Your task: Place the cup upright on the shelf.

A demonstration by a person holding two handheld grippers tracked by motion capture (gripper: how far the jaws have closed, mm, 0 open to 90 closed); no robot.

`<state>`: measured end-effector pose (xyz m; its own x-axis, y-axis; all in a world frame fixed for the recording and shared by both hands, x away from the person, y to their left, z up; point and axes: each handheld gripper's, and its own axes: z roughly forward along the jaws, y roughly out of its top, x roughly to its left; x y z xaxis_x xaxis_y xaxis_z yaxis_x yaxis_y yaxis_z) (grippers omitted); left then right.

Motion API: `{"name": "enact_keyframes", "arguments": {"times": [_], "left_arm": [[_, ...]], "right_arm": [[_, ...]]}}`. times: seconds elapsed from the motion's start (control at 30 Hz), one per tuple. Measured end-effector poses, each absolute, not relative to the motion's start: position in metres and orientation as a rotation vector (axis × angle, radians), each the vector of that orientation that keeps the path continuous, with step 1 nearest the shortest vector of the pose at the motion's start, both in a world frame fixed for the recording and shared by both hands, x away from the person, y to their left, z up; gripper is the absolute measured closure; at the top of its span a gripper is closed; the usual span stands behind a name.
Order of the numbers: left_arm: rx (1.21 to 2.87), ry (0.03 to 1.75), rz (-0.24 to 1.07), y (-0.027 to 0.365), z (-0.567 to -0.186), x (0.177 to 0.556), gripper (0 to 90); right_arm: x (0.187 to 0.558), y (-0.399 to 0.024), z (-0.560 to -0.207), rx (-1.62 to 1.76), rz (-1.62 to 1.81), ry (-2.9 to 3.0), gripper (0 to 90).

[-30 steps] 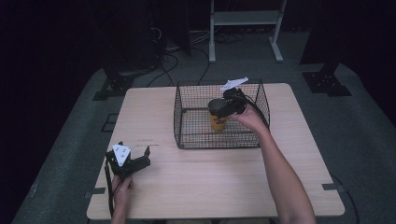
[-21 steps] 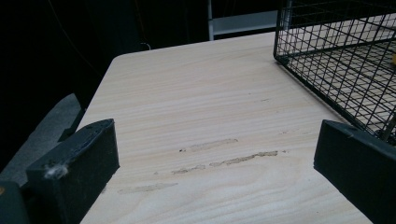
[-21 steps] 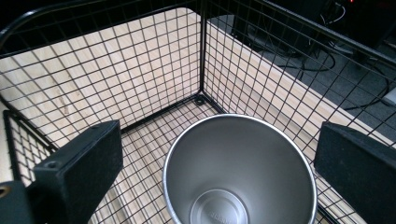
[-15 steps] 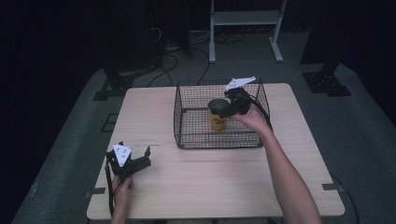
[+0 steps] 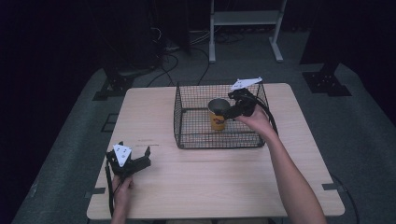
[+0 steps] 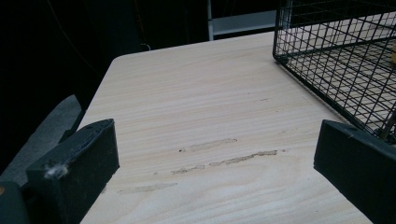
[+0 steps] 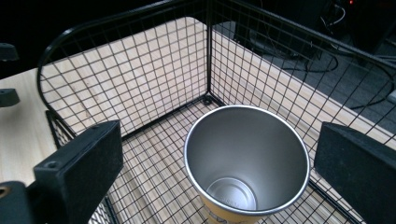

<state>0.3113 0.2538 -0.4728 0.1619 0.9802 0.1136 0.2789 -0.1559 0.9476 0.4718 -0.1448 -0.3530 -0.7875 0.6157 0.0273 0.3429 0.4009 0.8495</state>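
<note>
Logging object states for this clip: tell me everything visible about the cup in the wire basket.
The cup is a tapered tumbler, silvery metal inside, with a yellow-orange outer wall carrying a dark mark too small to read. It stands upright and empty on the floor of the black wire basket, toward its right side. The right gripper hovers over it with jaws spread wide on either side of the rim, not touching.

It looked like a lab or recording studio: a lone wooden table (image 5: 210,186) stood on grey carpet (image 5: 70,154), ringed by black drapes, with cables (image 5: 173,51), stand feet (image 5: 322,84) and a white metal frame (image 5: 243,21) behind.
</note>
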Motion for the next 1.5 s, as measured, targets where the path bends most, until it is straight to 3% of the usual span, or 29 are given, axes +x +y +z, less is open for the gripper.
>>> {"name": "enact_keyframes", "arguments": {"times": [0.63, 1.5], "left_arm": [[1.595, 1.239, 1.046, 0.253, -0.473, 0.311, 0.0], [1.603, 1.237, 1.049, 0.253, -0.473, 0.311, 0.0]], "right_arm": [[0.446, -0.158, -0.346, 0.796, 1.357, 2.383, 0.8], [0.412, -0.178, -0.362, 0.768, 1.361, 2.423, 0.8]]}}
